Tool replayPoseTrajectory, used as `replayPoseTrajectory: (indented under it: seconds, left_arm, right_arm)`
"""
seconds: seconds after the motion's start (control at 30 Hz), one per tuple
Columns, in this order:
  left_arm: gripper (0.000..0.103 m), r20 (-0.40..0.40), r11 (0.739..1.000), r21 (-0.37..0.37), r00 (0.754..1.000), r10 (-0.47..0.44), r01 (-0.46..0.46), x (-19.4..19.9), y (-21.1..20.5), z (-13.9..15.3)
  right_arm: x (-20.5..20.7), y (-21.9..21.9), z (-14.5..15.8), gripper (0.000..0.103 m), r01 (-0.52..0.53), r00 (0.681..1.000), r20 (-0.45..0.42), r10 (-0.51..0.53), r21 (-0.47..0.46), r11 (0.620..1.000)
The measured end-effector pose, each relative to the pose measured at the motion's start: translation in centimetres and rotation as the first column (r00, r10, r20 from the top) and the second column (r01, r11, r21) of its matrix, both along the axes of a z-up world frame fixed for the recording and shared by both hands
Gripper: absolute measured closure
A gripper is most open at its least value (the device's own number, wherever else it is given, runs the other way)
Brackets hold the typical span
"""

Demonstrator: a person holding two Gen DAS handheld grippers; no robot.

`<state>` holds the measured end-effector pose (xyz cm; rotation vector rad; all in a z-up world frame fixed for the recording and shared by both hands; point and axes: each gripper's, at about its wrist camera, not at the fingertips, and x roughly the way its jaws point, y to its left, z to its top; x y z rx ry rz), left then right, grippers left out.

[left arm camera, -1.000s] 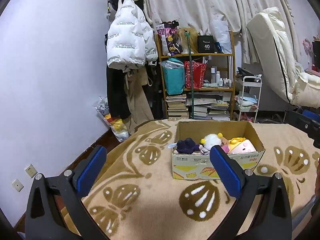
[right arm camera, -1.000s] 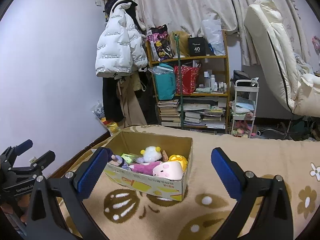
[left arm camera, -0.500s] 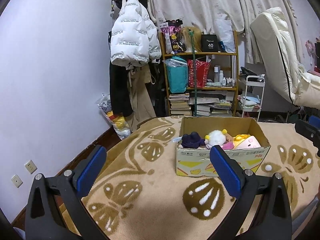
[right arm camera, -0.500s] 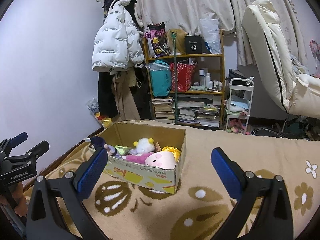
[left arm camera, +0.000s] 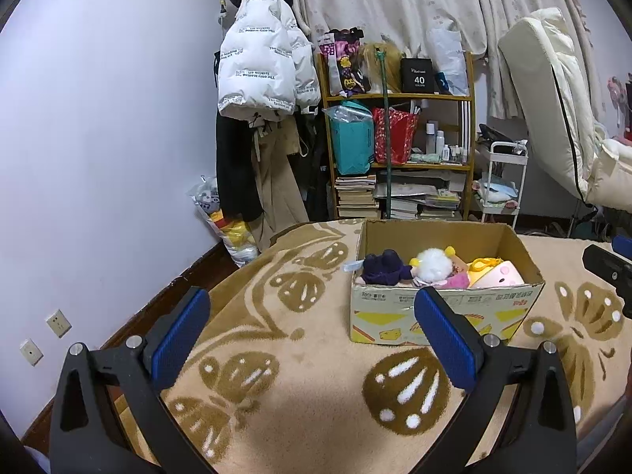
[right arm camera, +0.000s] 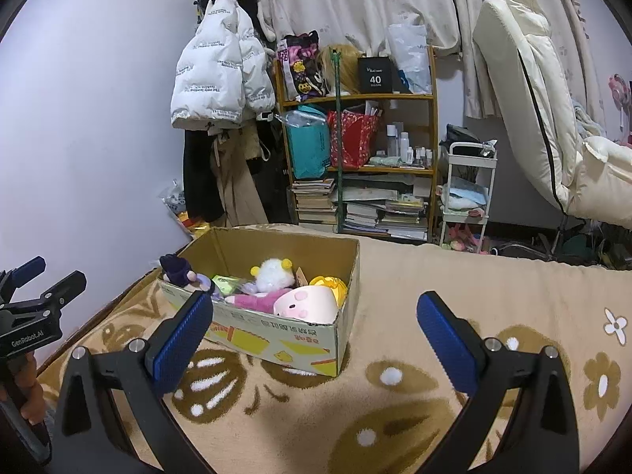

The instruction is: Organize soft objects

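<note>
An open cardboard box (left arm camera: 442, 312) stands on a tan blanket and holds several soft toys: a dark purple plush (left arm camera: 381, 266), a white fluffy one (left arm camera: 432, 264), a pink pig-faced one (left arm camera: 499, 274). The box also shows in the right wrist view (right arm camera: 276, 335), with the pink plush (right arm camera: 306, 302) at its near corner. My left gripper (left arm camera: 312, 330) is open and empty, held back from the box and to its left. My right gripper (right arm camera: 314, 331) is open and empty, in front of the box's right corner.
The tan blanket with brown butterfly pattern (left arm camera: 296, 375) covers the bed. Behind stand a cluttered wooden shelf (left arm camera: 399, 150), a hanging white puffer jacket (left arm camera: 264, 71), a white cart (left arm camera: 501, 181) and a cream chair (right arm camera: 533, 118). The left wall (left arm camera: 98, 158) is close.
Both grippers have drawn back and risen a little, so the box sits lower and farther in both views. Both stay open and empty. The toys have not moved.
</note>
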<state>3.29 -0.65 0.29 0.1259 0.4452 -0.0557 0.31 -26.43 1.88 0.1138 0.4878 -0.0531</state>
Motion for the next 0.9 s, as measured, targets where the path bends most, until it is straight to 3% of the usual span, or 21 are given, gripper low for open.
replayPoseTrajectory:
  seconds: [0.9]
  left_arm:
    - [0.001, 0.008, 1.000, 0.000, 1.000, -0.019, 0.019, -0.01, -0.90, -0.73]
  right_arm:
    - [0.59, -0.23, -0.61, 0.000, 0.003, 1.000, -0.019, -0.003, 0.000, 1.000]
